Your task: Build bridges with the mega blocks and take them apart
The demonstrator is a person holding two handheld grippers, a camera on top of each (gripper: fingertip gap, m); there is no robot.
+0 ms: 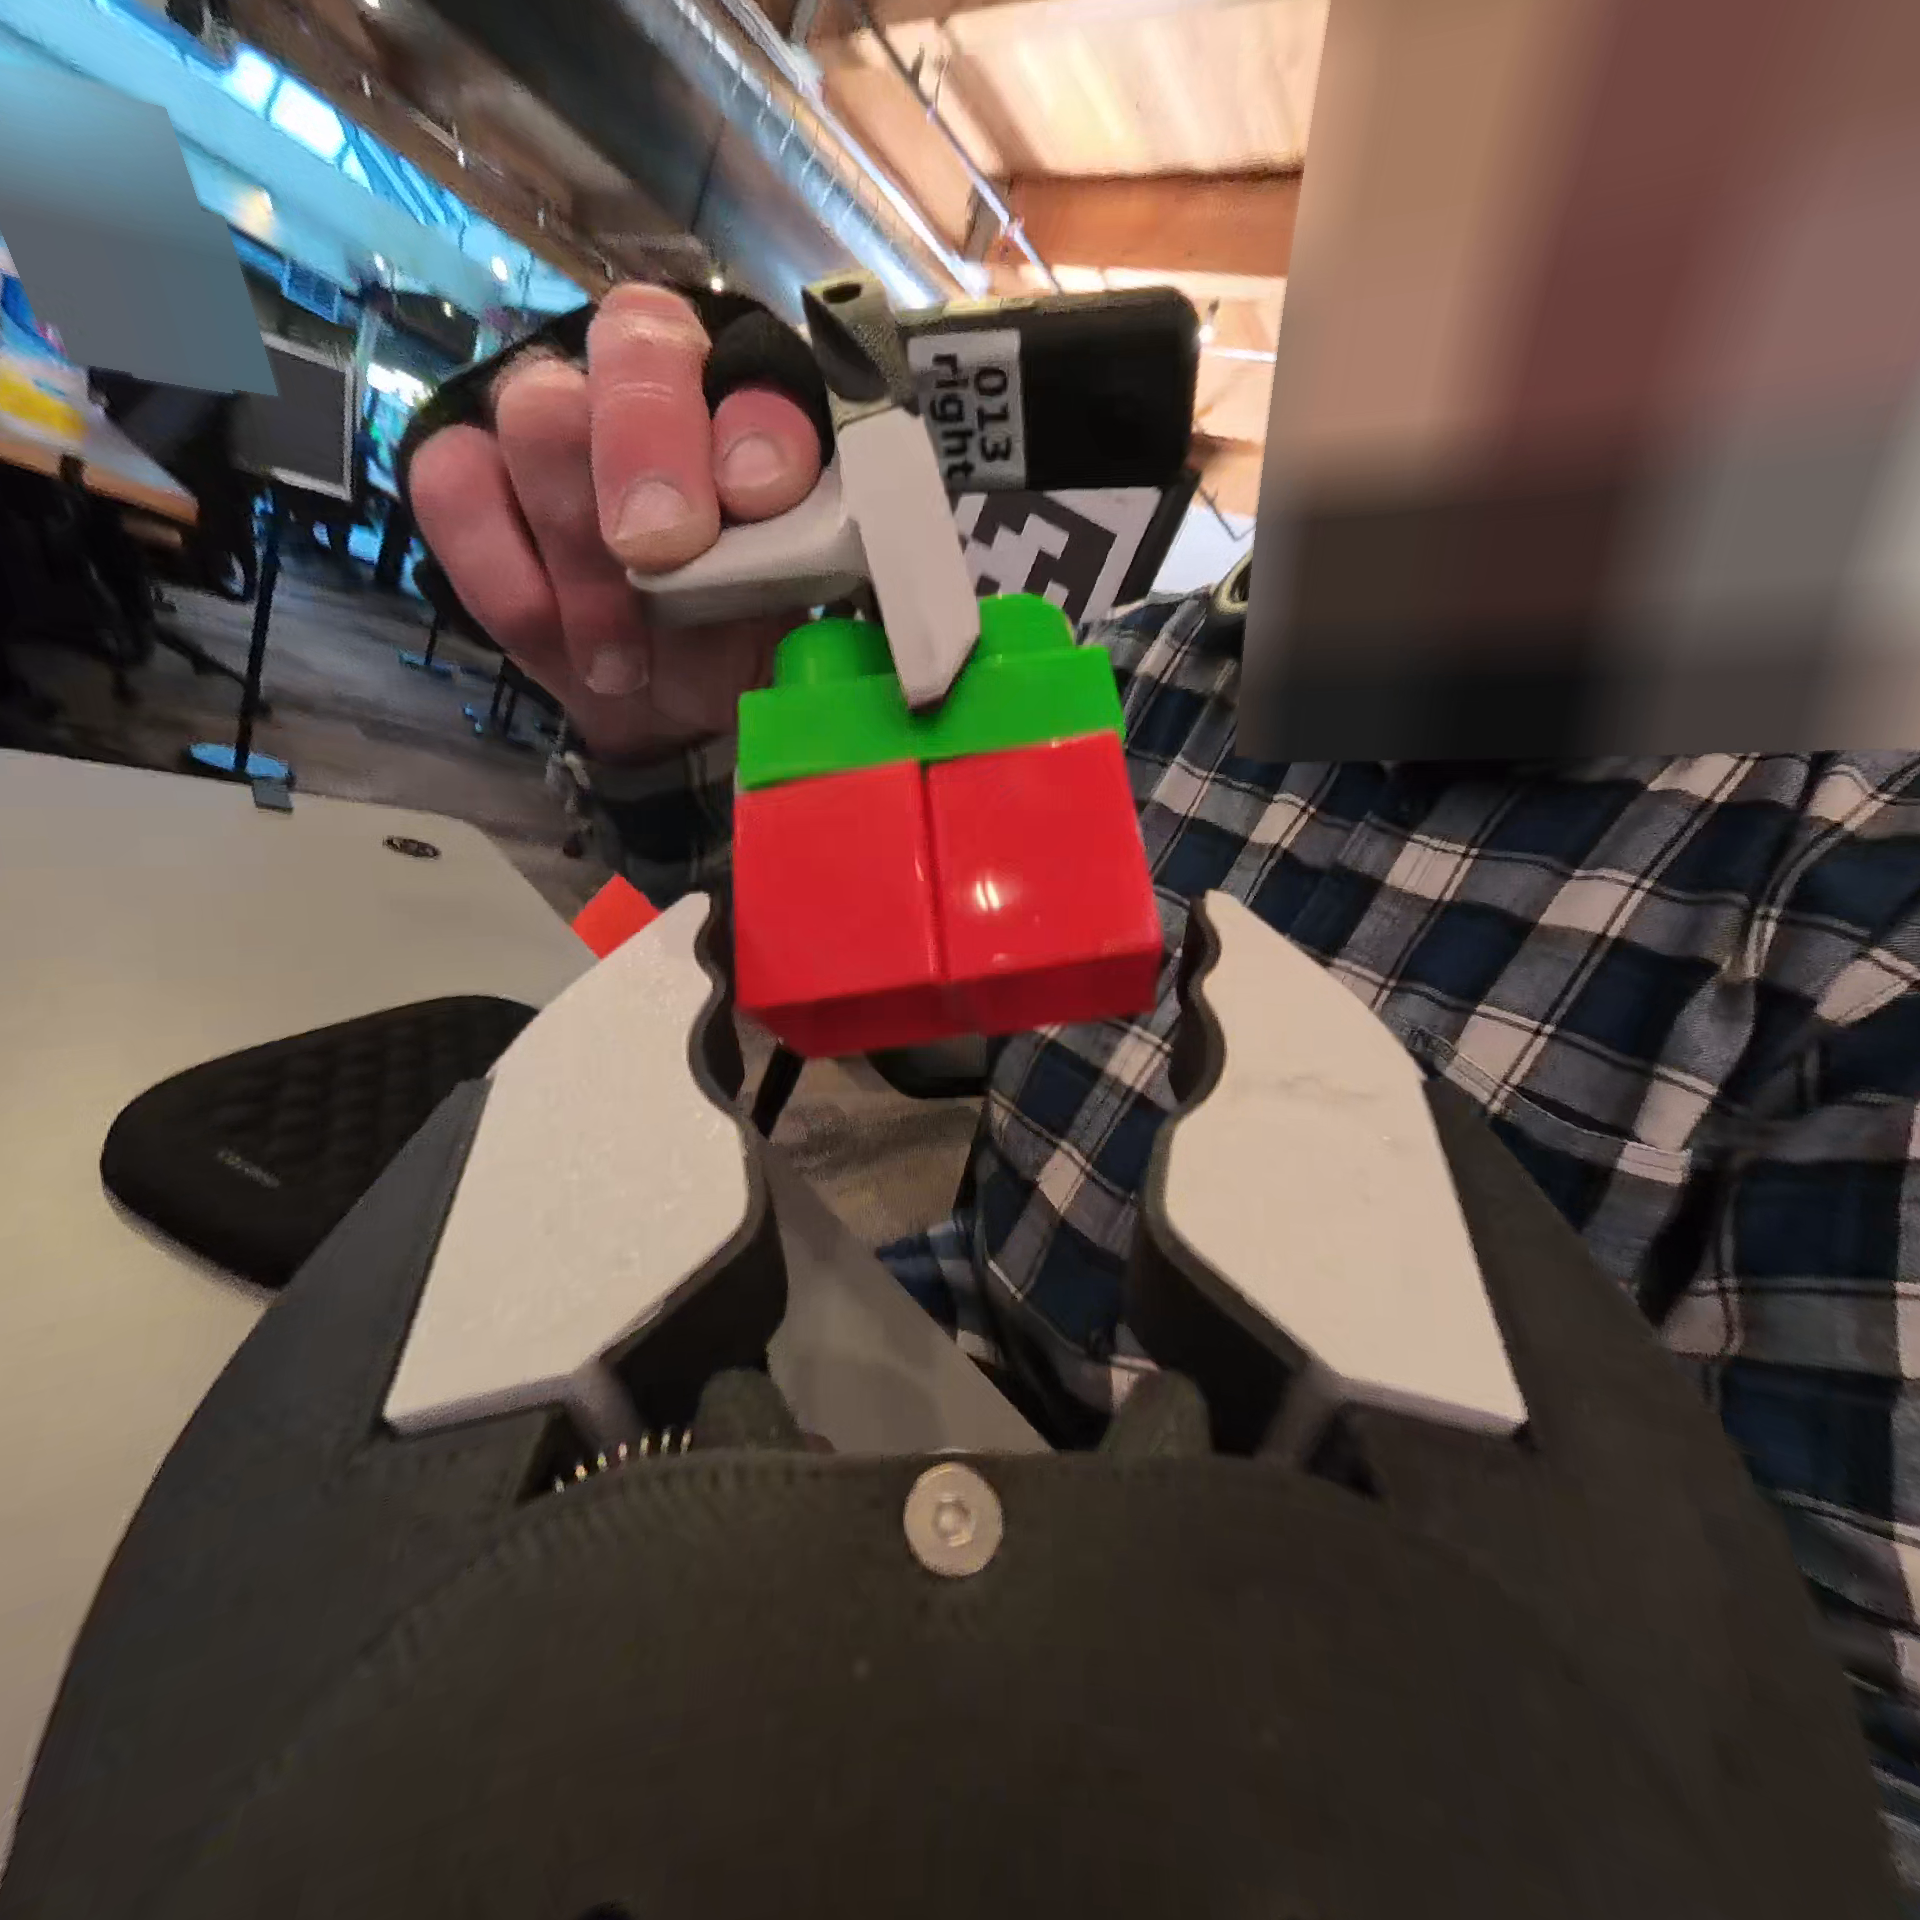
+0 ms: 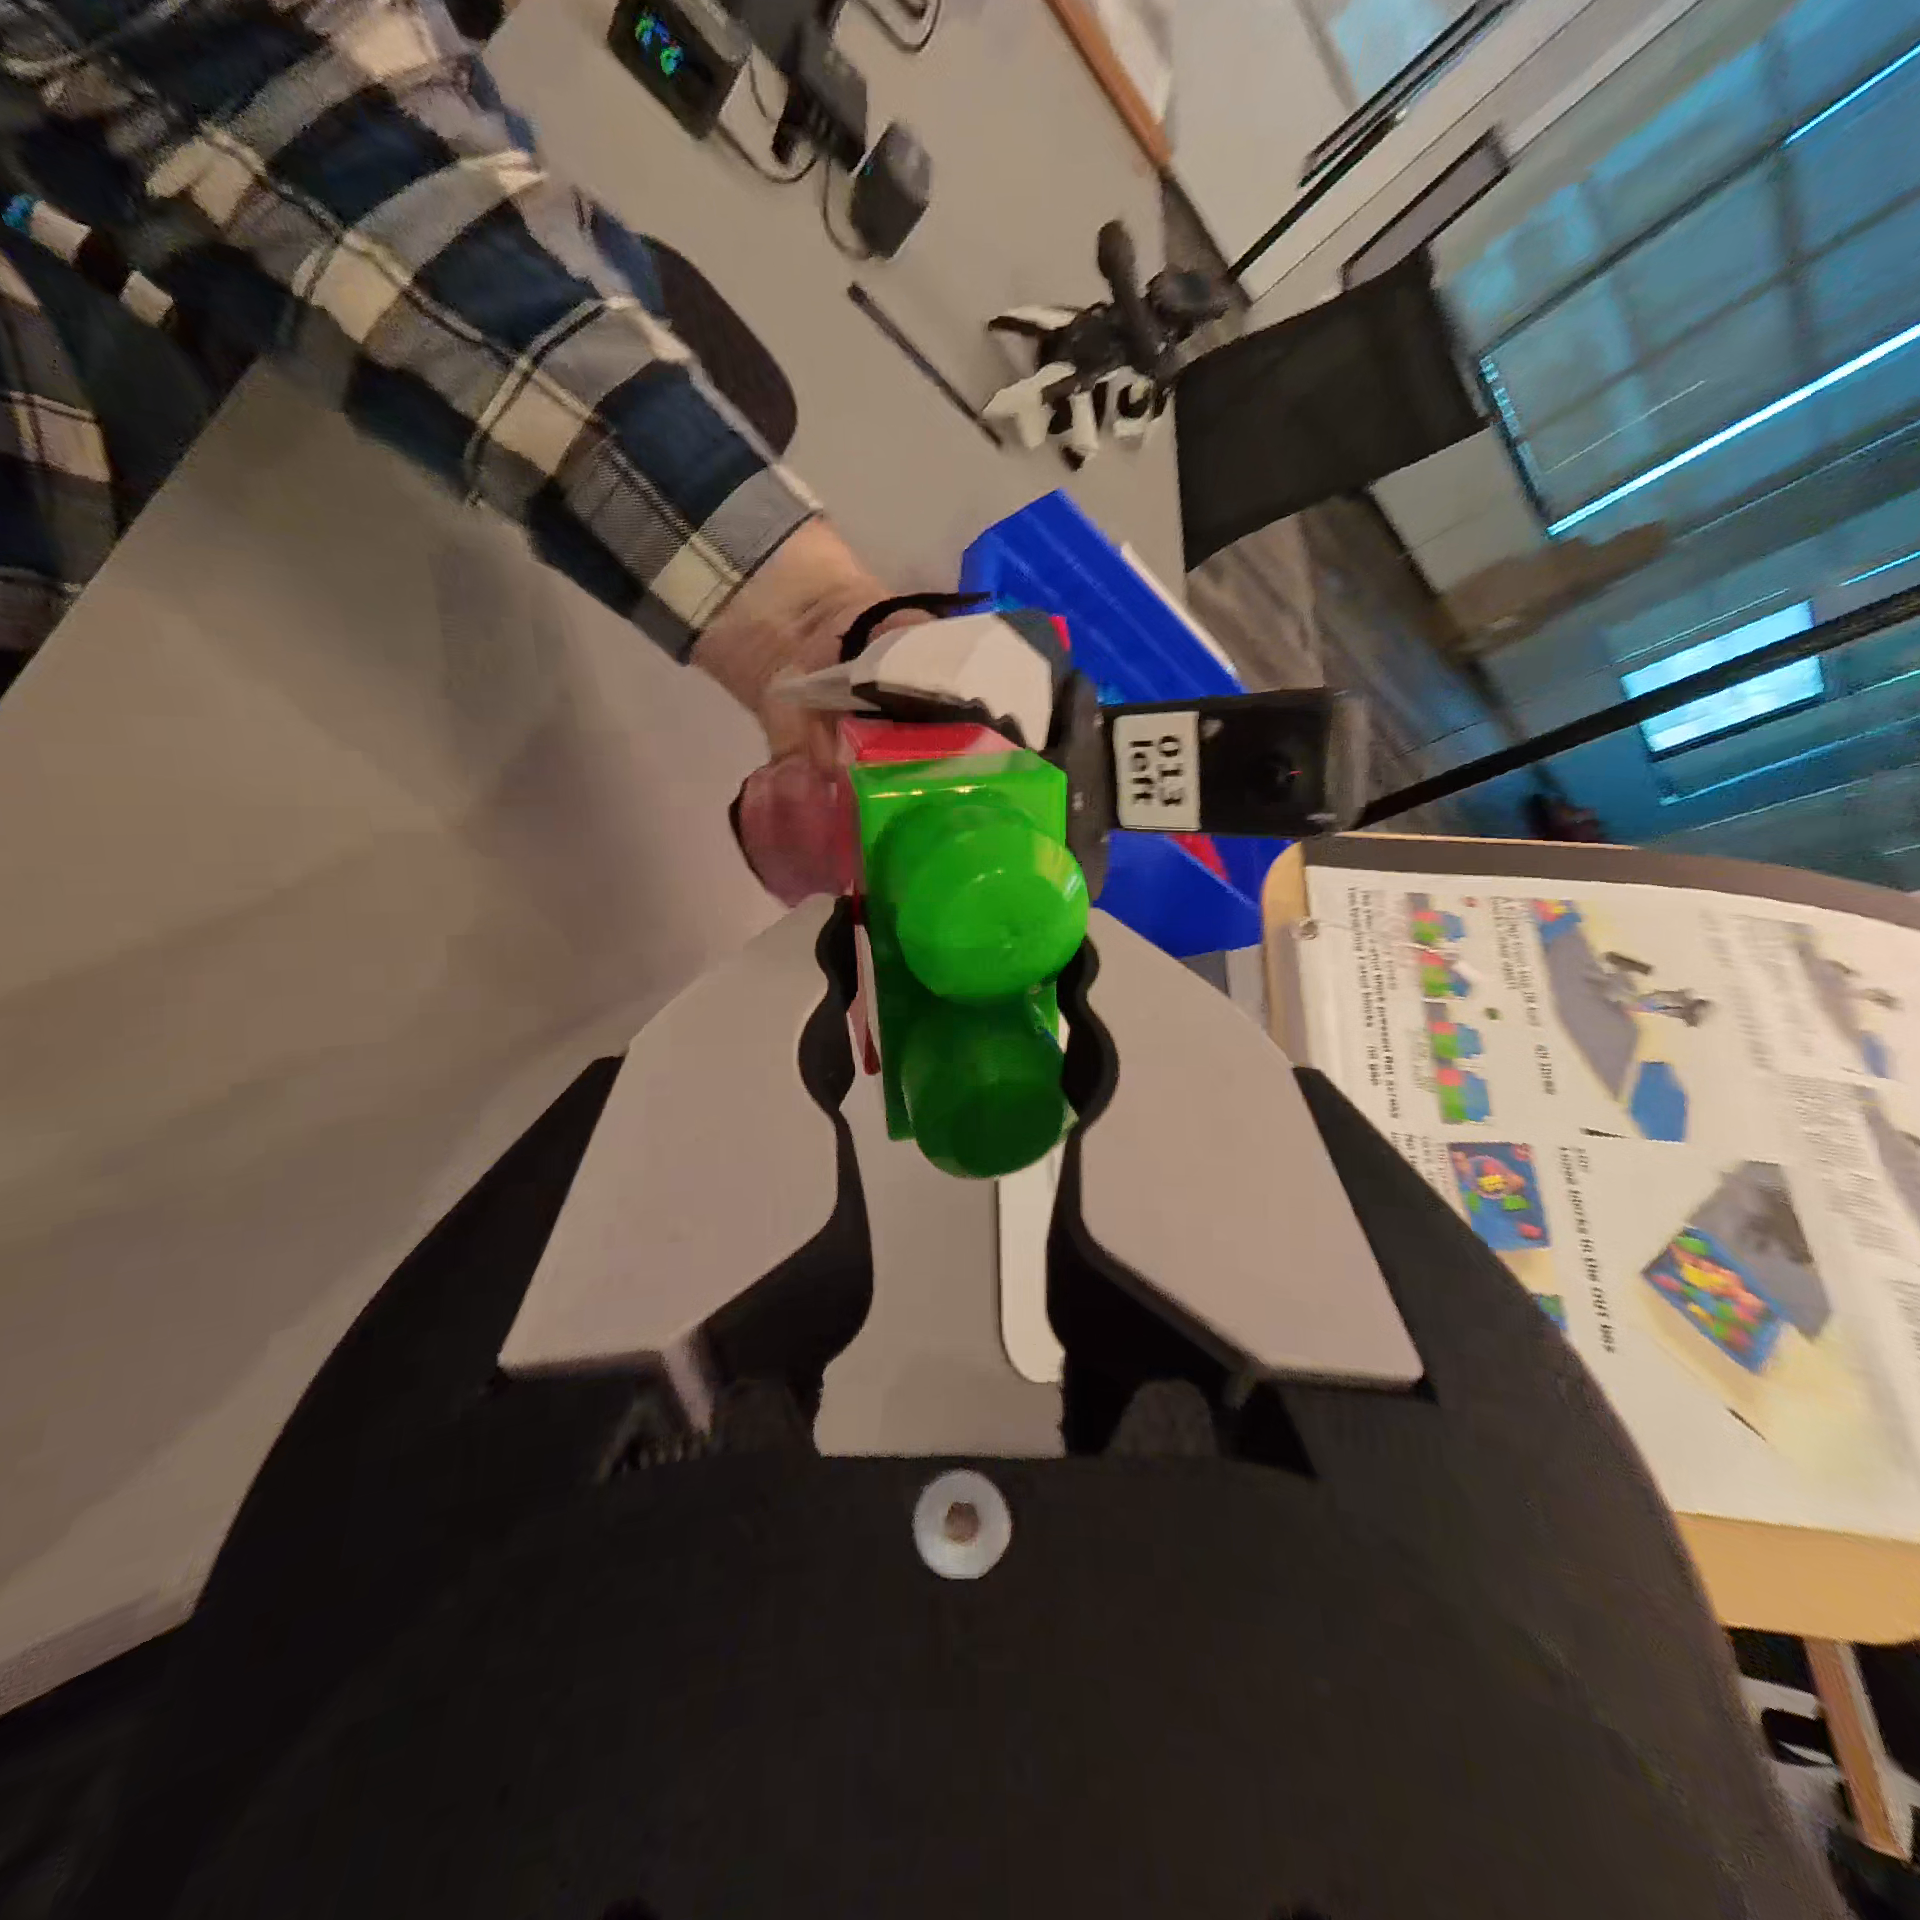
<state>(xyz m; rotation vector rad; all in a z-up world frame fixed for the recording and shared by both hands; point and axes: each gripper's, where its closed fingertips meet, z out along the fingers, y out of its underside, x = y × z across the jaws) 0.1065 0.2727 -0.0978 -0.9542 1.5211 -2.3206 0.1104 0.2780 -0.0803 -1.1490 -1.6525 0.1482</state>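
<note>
The right gripper (image 2: 961, 1023) sits at the centre of its own view with its two grey fingers (image 2: 717, 1132) drawn in on the green block (image 2: 966, 966), the dark wavy pads pressed against the block's two sides and its round studs pointing toward the camera; in the left wrist view the same gripper comes down from the upper middle of the frame, one pale fingertip lying across the green block (image 1: 935, 707) between its studs, with a person's hand (image 1: 582, 499) wrapped round the handle behind it. The green block sits on two red blocks (image 1: 935, 883) set side by side, the whole stack held up in the air at the middle of the frame. The left gripper (image 1: 956, 987) rises from the bottom of its view with its fingers (image 1: 613, 1164) spread wide apart; the red blocks lie between the tips, close to the left pad, with a visible gap at the right pad. Outward from there: a blue bin (image 2: 1122, 644) just above centre in the right wrist view; a printed instruction sheet (image 2: 1621, 1164) on a board at the right edge; a plaid sleeve (image 2: 468, 343) crossing the upper left; a pale table (image 1: 208, 935) and a black mesh pad (image 1: 291, 1122) at the left of the left wrist view.
</note>
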